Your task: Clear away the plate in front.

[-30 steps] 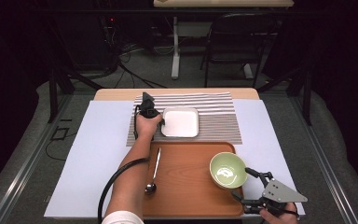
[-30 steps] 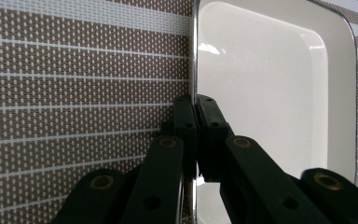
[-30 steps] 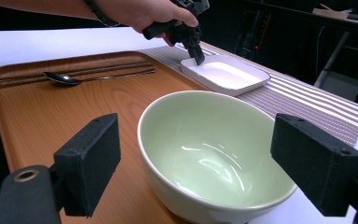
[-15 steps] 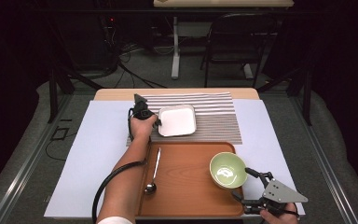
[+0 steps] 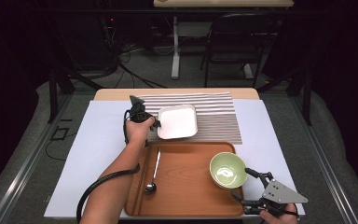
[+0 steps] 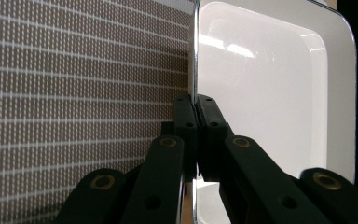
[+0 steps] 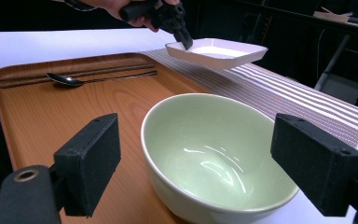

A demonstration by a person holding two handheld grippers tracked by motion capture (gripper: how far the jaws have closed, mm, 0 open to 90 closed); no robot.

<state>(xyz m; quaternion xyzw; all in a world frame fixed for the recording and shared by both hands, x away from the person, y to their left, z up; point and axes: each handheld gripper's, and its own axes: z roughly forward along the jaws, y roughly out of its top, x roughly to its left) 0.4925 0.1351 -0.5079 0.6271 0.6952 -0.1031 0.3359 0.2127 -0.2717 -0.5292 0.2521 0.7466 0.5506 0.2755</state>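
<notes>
Leftmost, the left gripper [image 5: 154,125] pinches the white square dish [image 5: 177,121] by its nine-o'clock rim, jaws clamped tight, dish raised above the striped placemat [image 5: 214,116]; the forearm reaches toward twelve o'clock. At five o'clock, the right gripper [image 5: 247,184] stands wide open beside the green bowl [image 5: 227,170] on the wooden tray [image 5: 186,186].

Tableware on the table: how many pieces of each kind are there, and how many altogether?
White square dish: 1
Green bowl: 1
Spoon: 1
Wooden tray: 1
Striped placemat: 1
Total: 5
</notes>
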